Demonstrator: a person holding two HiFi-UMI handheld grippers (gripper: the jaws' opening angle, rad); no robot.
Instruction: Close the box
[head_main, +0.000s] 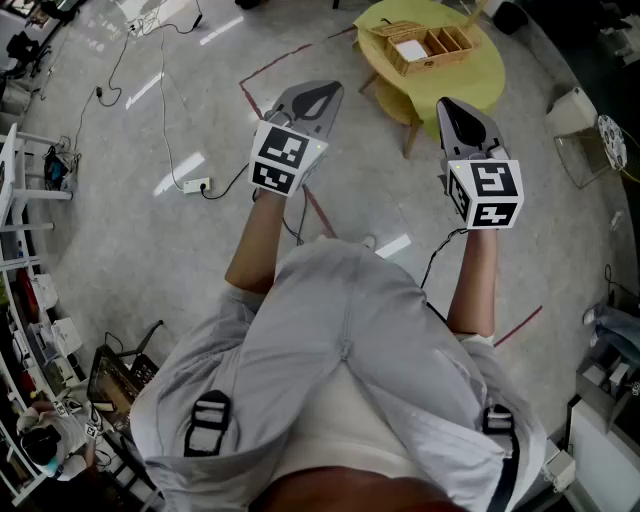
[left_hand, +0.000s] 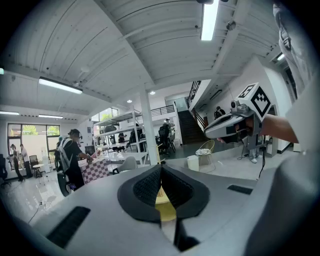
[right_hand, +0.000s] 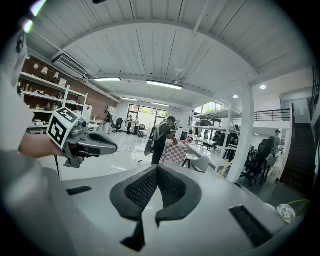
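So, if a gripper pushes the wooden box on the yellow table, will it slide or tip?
The wooden box looks rigid, so it should keep its shape. It is low and wide, so it would probably slide on the smooth yellow table rather than tip. Its compartments look mostly empty, so it is likely light.

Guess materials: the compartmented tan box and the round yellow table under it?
The compartmented tan box looks like light wood or bamboo, matte: pale tan, thin dividers; grain too small to confirm. The round yellow table seems painted or laminated, smooth satin: uniform colour. Tan legs suggest wood.
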